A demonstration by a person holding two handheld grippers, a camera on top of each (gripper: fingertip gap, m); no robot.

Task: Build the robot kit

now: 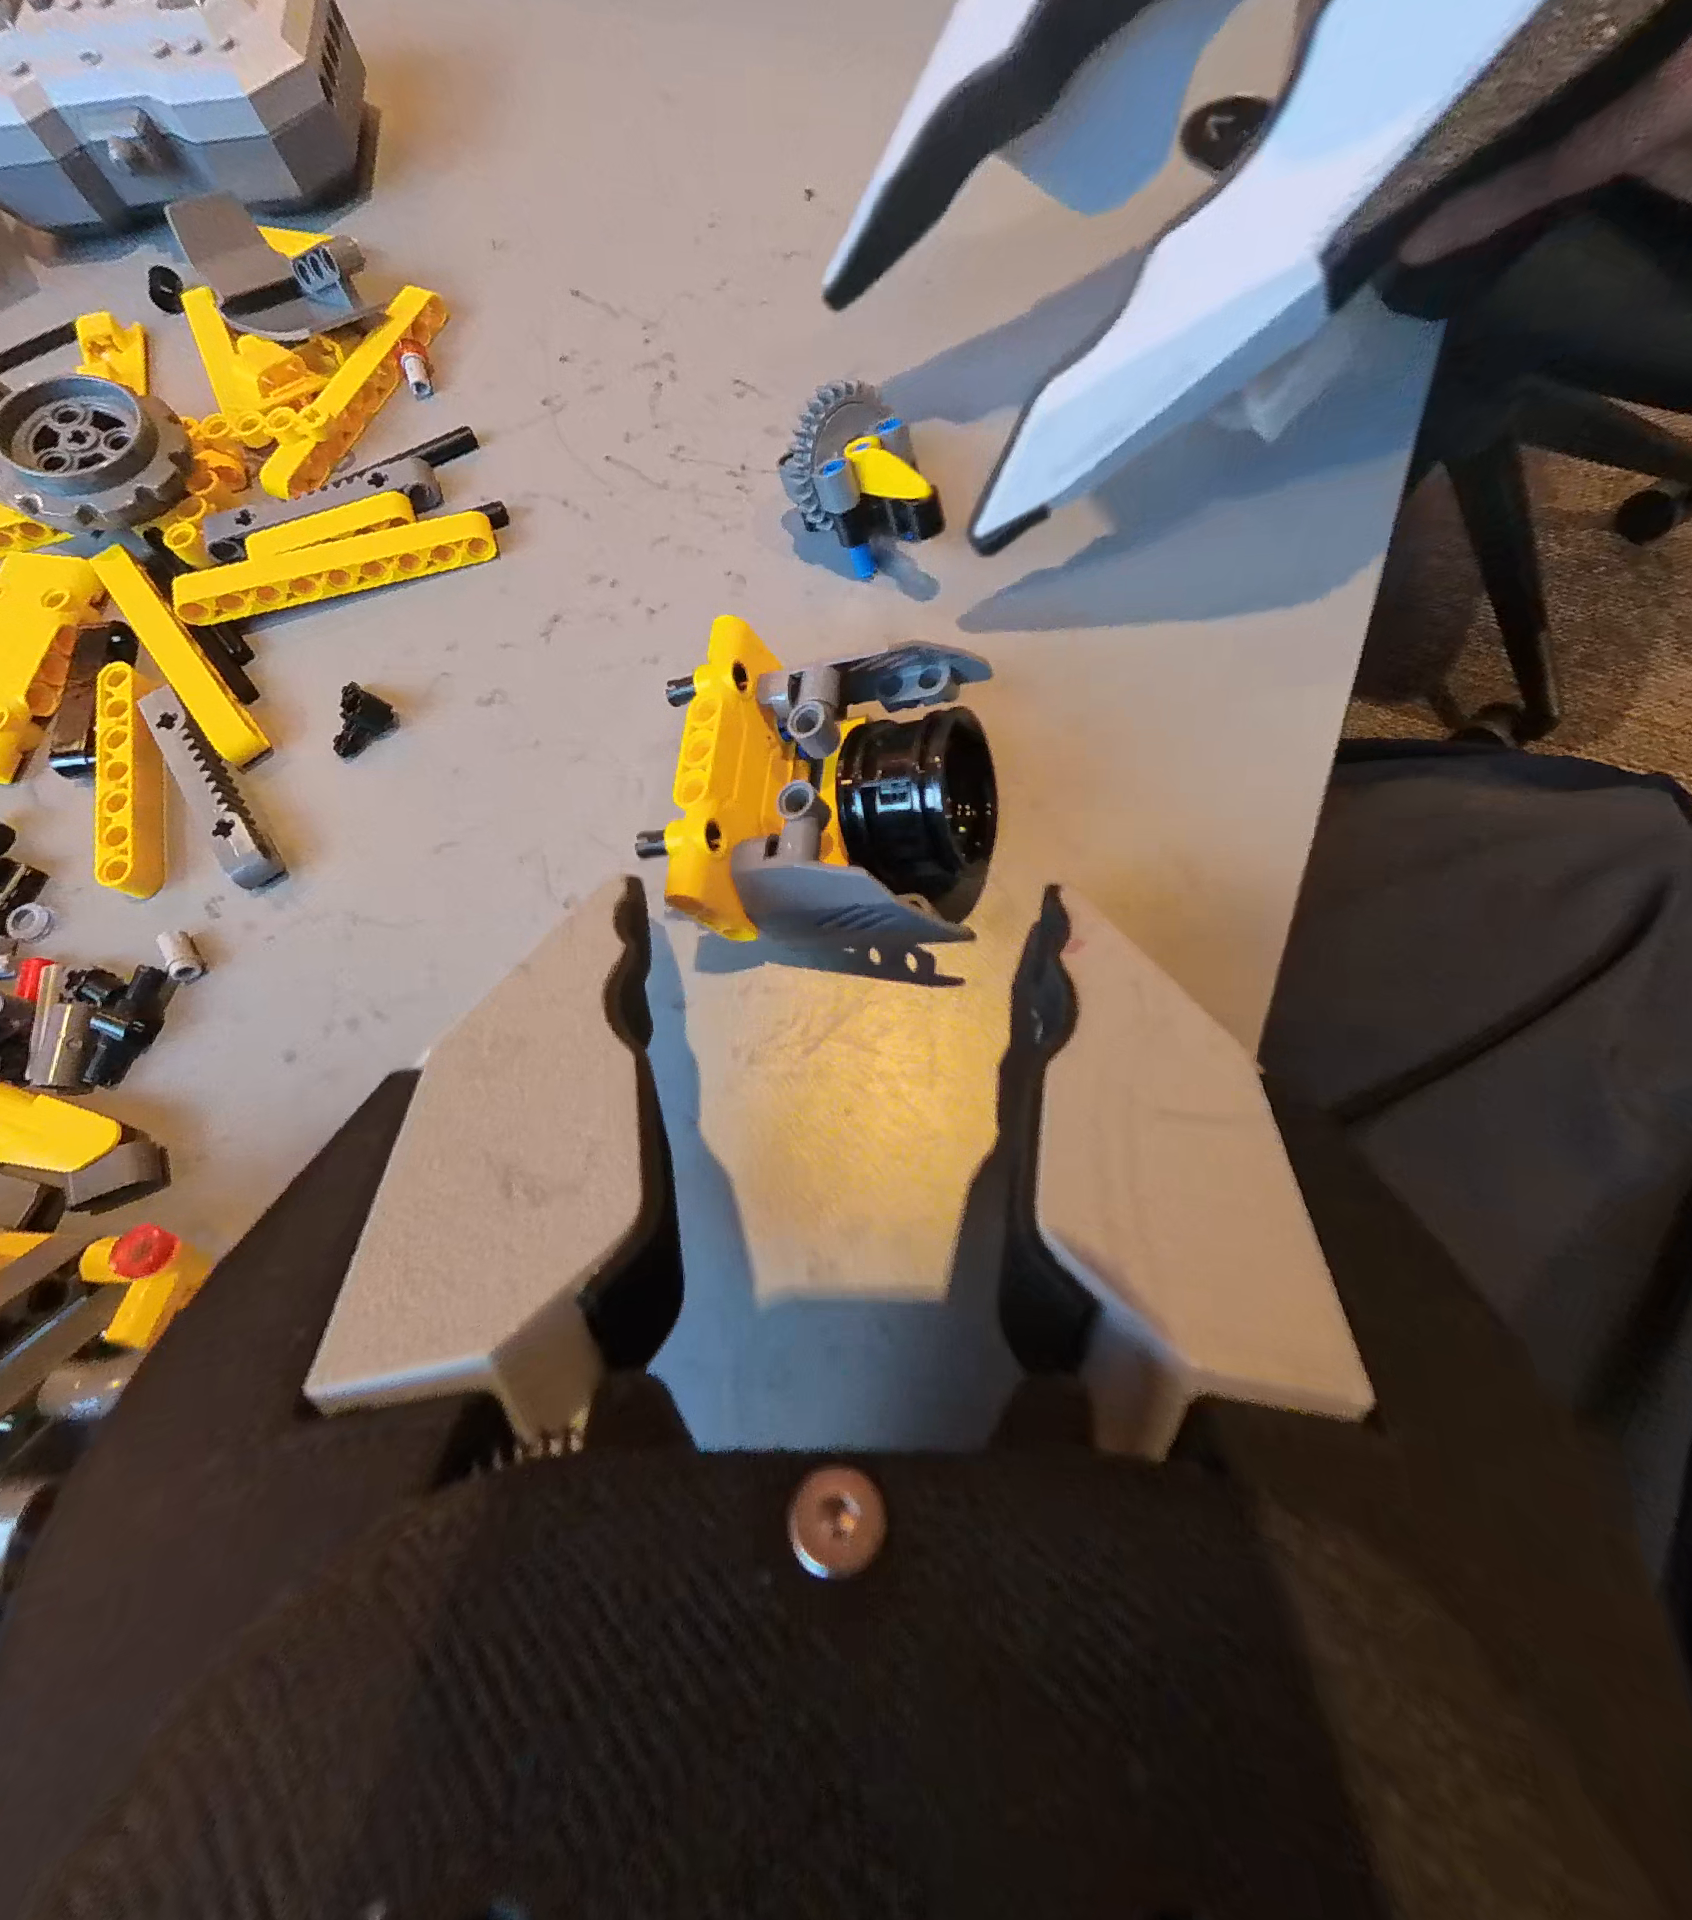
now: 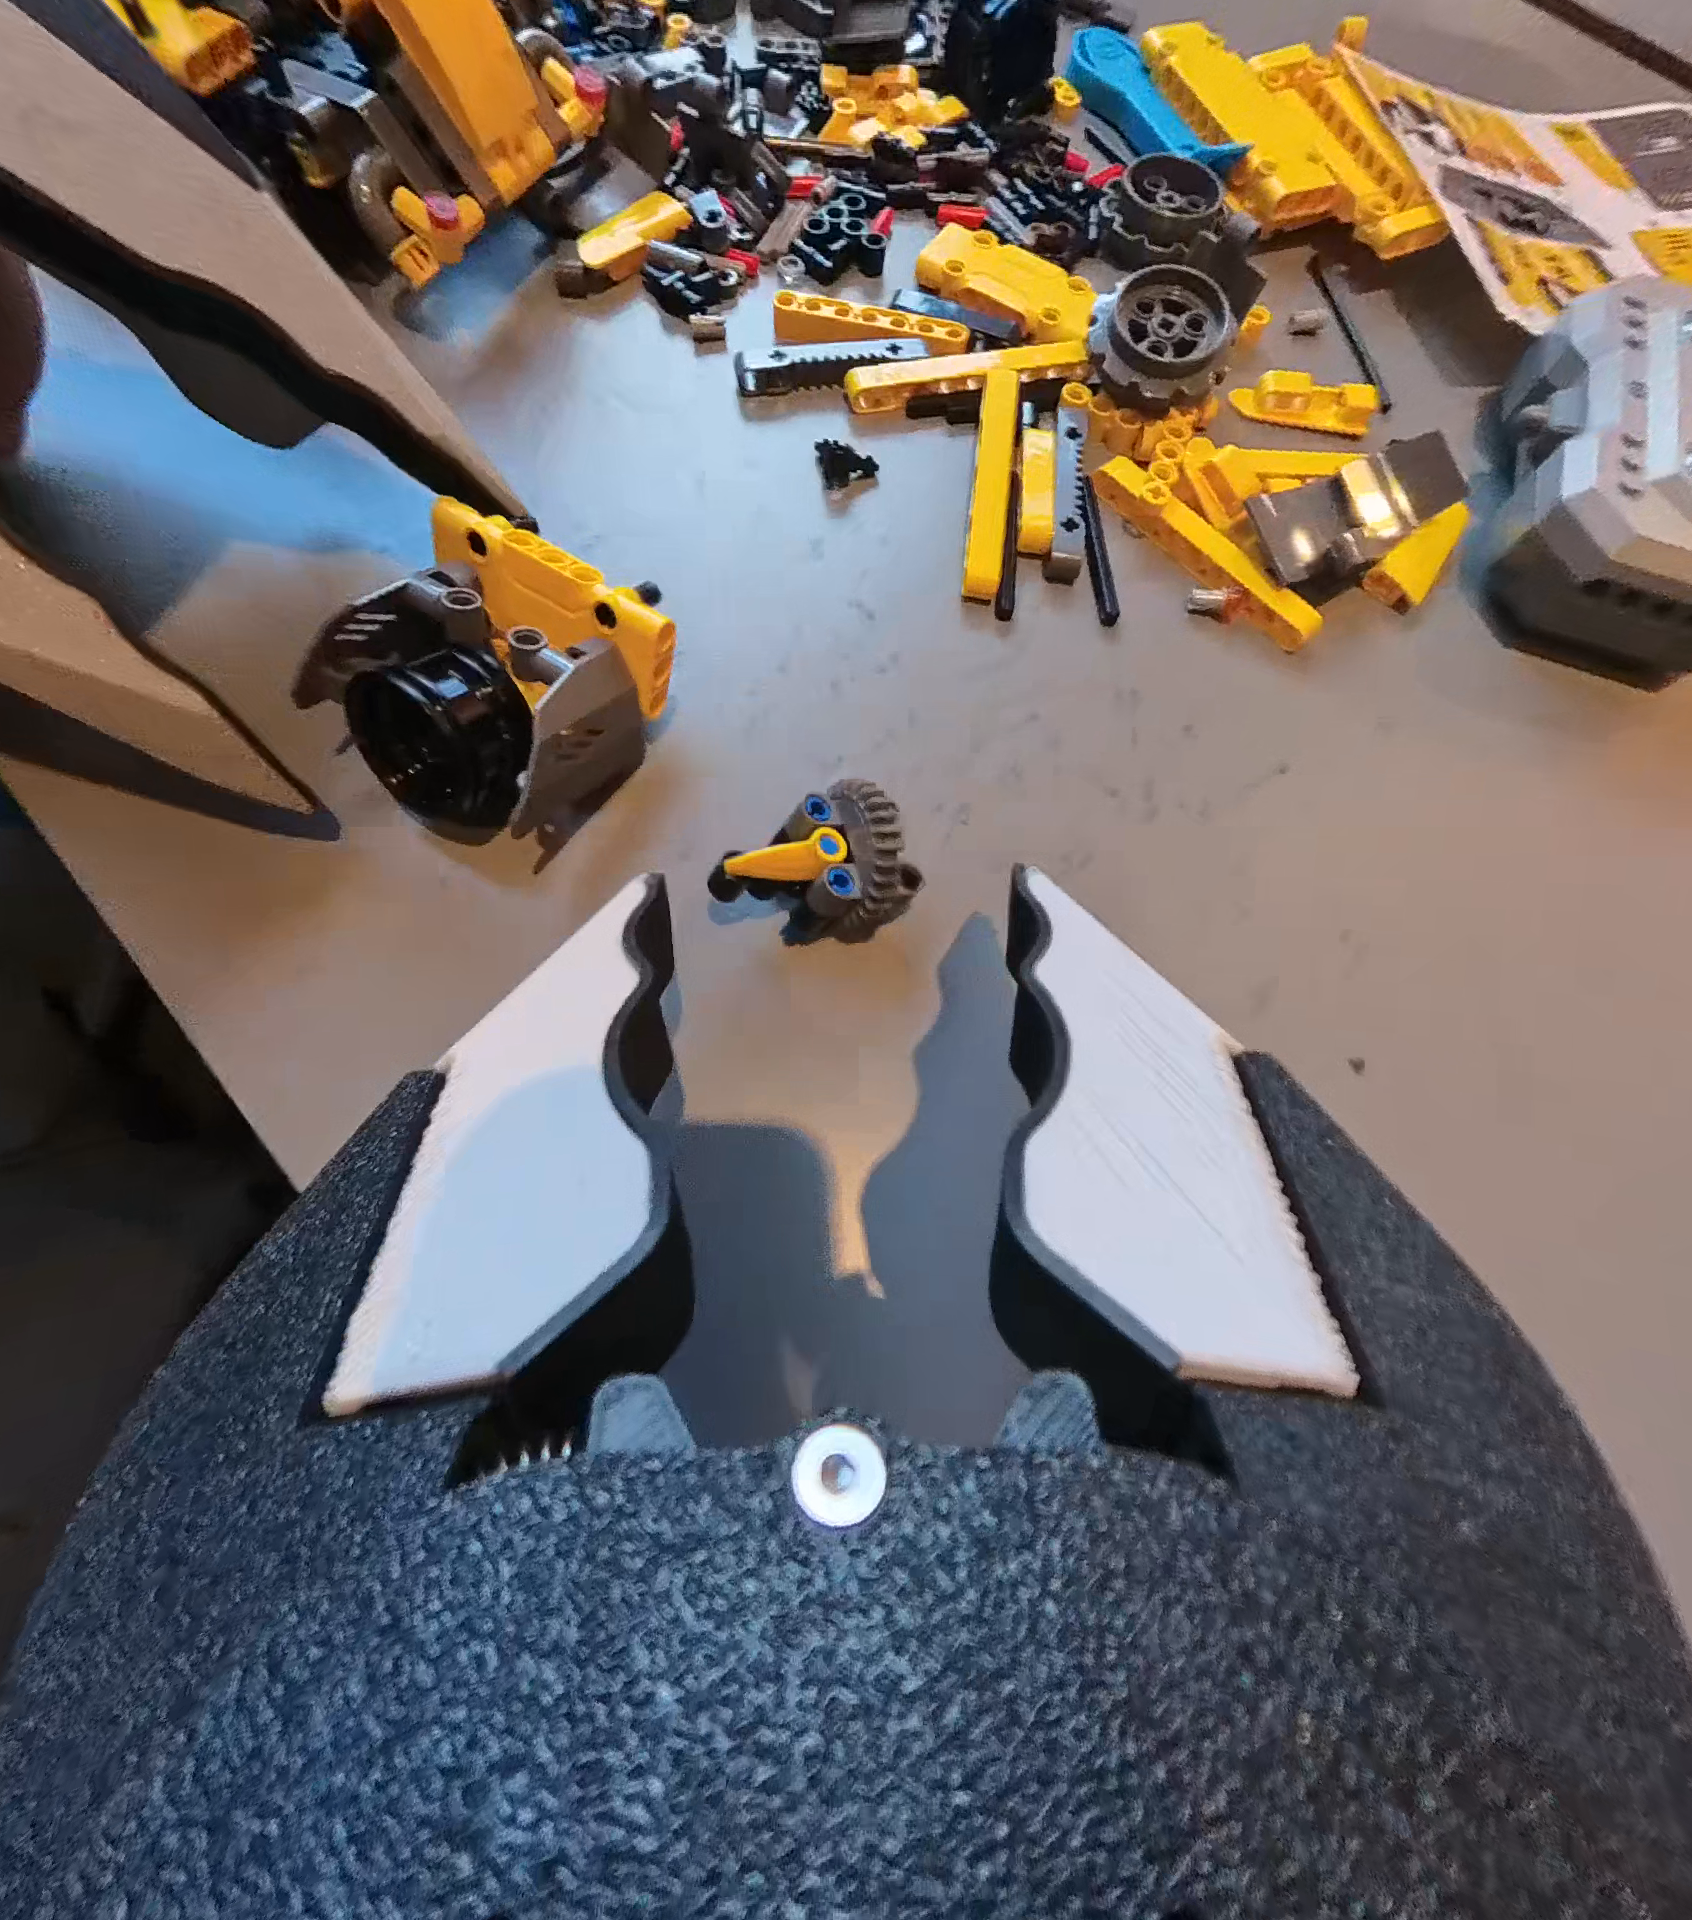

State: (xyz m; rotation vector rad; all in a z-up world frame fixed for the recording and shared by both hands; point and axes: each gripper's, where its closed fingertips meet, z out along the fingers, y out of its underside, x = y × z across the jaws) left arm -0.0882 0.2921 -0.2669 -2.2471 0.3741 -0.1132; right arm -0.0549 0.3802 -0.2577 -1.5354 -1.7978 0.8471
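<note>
A yellow and grey brick assembly with a black wheel rim (image 1: 821, 800) lies on the grey table just ahead of my left gripper (image 1: 842, 904), which is open and empty. It also shows in the right wrist view (image 2: 499, 675), beside the left gripper's fingers (image 2: 146, 665). A small grey gear piece with a yellow part and blue pins (image 2: 821, 862) lies just ahead of my right gripper (image 2: 837, 883), which is open and empty. In the left wrist view the gear piece (image 1: 857, 468) lies beside the right gripper (image 1: 904, 416).
A pile of yellow, black and grey bricks (image 1: 146, 582) covers the table's left side in the left wrist view. A grey blocky unit (image 2: 1663, 468) and a printed sheet (image 2: 1600, 177) lie far right. The table edge (image 1: 1341, 707) runs close by; a chair base (image 1: 1548, 499) stands beyond. The grey blocky unit (image 2: 1663, 468) is closer to my right gripper, around 20 cm from its tips; the left tips are 25 cm off.
</note>
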